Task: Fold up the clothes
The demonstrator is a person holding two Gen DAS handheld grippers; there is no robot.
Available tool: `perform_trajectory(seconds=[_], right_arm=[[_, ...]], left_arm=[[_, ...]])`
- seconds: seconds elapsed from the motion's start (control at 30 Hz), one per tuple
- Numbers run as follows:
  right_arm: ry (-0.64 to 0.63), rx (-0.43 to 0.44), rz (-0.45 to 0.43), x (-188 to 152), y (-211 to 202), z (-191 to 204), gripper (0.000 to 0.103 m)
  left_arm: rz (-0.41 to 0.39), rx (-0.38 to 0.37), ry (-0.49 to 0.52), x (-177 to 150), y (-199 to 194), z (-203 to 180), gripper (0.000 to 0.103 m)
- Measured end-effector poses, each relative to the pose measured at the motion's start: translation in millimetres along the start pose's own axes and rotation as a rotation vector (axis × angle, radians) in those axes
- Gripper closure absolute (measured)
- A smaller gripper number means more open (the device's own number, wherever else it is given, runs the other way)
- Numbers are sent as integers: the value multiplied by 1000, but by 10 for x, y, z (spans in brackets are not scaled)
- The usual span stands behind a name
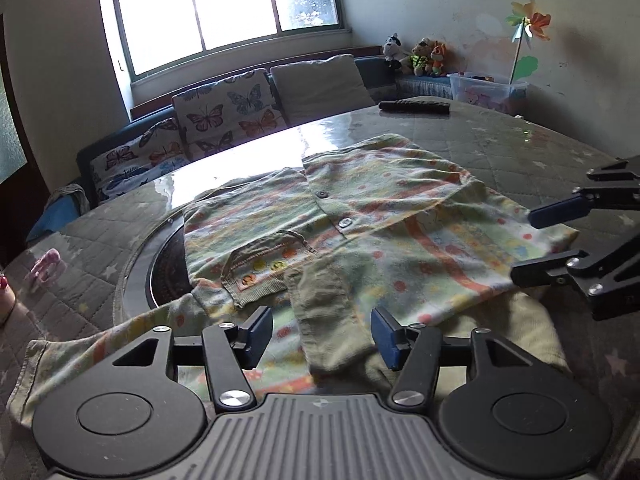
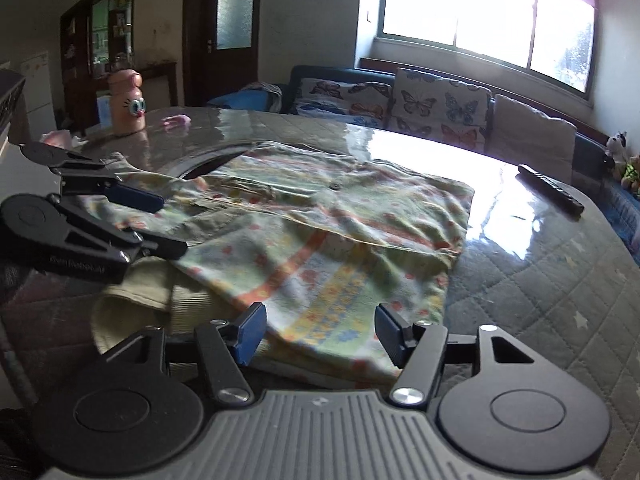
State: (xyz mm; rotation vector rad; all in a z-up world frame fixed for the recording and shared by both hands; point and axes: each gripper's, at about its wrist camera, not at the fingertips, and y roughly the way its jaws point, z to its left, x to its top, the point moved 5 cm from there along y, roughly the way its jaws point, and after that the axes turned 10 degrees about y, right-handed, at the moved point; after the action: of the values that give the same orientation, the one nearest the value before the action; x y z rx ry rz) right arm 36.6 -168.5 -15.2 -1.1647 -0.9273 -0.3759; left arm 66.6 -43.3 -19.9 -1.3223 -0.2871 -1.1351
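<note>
A patterned child's shirt (image 1: 360,216) with buttons lies spread on the quilt-covered round table (image 1: 520,140), a plain green sleeve (image 1: 332,320) folded across its front. Left gripper (image 1: 322,336) hovers with fingers apart over that sleeve; right gripper (image 2: 318,334), fingers also apart, hangs over the shirt's near hem, holding nothing

Domestic living room. Evidence: sofa (image 1: 132,152) with butterfly-print cushions (image 1: 224,114) beneath a large window (image 1: 224,4); stuffed toys (image 1: 420,56) far right; quilt-covered table (image 2: 560,280); glass-fronted cabinet (image 2: 104,32) far left; wooden door (image 2: 224,32).
</note>
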Motion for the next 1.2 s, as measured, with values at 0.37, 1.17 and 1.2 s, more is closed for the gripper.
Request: perform_trajectory(seconds=[0.37, 1.17, 1.2], right_arm=[[-65, 15, 1, 16, -6, 174, 30], [22, 97, 42, 138, 630, 375, 10], [22, 98, 43, 142, 629, 379, 10]], left_arm=[[-19, 19, -1, -109, -149, -45, 26], [142, 479, -475, -944, -232, 1998, 22], [151, 504, -494, -997, -246, 2094, 23]])
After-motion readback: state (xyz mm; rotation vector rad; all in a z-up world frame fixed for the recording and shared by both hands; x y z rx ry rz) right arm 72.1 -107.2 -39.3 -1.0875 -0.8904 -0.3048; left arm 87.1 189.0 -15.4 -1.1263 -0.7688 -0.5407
